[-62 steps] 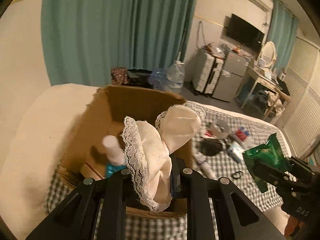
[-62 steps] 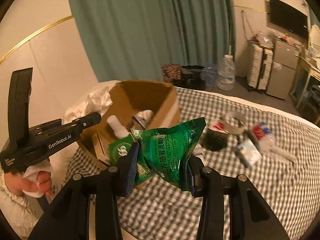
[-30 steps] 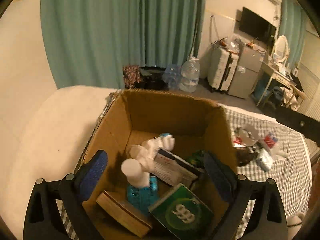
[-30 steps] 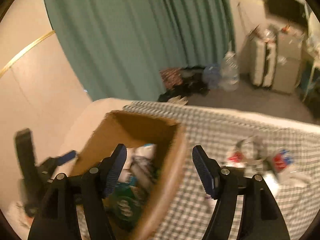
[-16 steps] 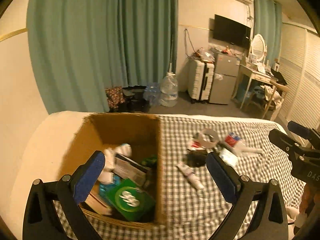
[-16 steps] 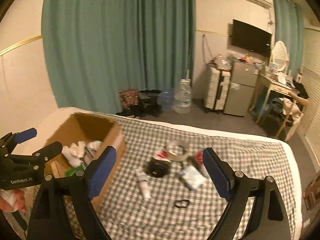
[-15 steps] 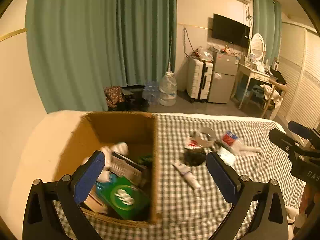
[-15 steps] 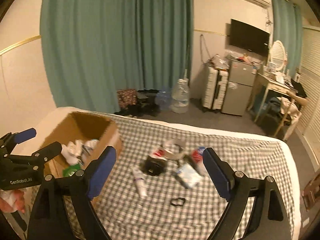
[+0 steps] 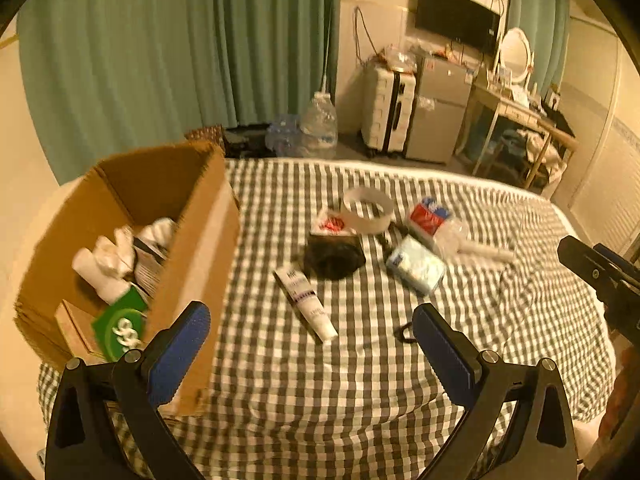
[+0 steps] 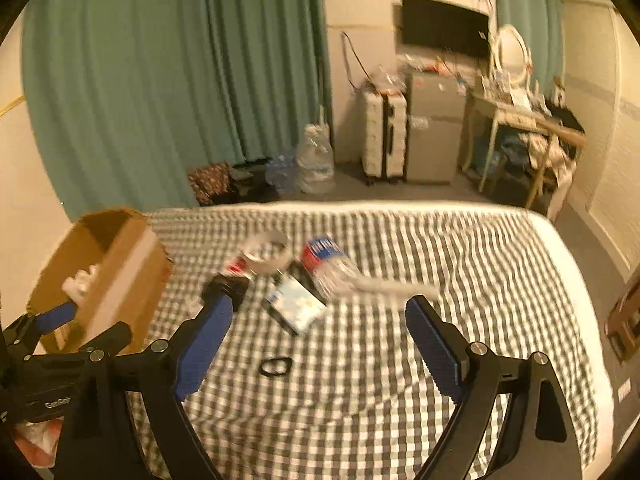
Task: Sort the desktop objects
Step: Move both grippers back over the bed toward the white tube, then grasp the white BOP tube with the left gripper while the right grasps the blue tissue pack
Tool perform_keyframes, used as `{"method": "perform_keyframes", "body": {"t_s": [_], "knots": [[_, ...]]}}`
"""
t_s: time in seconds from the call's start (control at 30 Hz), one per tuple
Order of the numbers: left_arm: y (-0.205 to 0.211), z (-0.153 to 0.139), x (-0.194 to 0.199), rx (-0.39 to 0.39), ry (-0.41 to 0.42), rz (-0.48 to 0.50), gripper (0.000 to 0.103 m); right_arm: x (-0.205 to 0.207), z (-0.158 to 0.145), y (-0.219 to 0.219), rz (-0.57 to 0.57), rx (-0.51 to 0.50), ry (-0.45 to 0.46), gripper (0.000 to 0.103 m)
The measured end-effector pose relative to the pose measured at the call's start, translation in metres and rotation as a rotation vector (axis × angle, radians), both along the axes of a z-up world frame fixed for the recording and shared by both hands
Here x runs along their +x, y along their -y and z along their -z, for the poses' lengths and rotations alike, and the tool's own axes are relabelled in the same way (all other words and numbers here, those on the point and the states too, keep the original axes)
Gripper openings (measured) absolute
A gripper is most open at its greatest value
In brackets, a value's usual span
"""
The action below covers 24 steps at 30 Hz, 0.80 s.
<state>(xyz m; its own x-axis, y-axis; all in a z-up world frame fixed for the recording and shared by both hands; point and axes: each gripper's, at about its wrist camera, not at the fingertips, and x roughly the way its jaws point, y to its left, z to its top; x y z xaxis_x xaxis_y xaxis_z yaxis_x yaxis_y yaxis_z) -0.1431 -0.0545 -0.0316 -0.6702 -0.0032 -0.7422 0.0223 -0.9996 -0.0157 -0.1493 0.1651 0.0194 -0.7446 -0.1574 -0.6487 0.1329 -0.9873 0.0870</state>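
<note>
Both the left gripper and right gripper gape empty above the checked bed; what looks like 1 hair tie lies between the right's fingers.

The cardboard box sits left on the bed — tube, tape roll to its right.

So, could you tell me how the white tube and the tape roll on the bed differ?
The white tube is long, slim and lies flat near the cardboard box; the tape roll is a hollow ring farther back. The tube bears dark print; the roll looks plain. Both are pale and rest ungripped on the checked cover.
</note>
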Motion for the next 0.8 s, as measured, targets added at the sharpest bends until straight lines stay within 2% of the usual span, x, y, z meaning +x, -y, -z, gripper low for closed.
{"method": "perform_keyframes", "body": {"t_s": [0.33,0.57,0.73,0.8], "knots": [[-0.012,0.076,-0.040,-0.020,0.123,-0.035,0.103,-0.032,0.070,-0.030,0.044,-0.090,0.128,0.089],[-0.005,0.112,-0.071,0.041,0.178,-0.094,0.103,-0.060,0.097,-0.011,-0.060,-0.103,0.166,0.089],[0.003,0.131,-0.086,0.078,0.219,-0.110,0.092,-0.090,0.109,0.023,-0.185,-0.017,0.153,0.089],[0.007,0.137,-0.089,0.097,0.238,-0.111,0.080,-0.102,0.115,0.040,-0.235,0.040,0.140,0.089]]}}
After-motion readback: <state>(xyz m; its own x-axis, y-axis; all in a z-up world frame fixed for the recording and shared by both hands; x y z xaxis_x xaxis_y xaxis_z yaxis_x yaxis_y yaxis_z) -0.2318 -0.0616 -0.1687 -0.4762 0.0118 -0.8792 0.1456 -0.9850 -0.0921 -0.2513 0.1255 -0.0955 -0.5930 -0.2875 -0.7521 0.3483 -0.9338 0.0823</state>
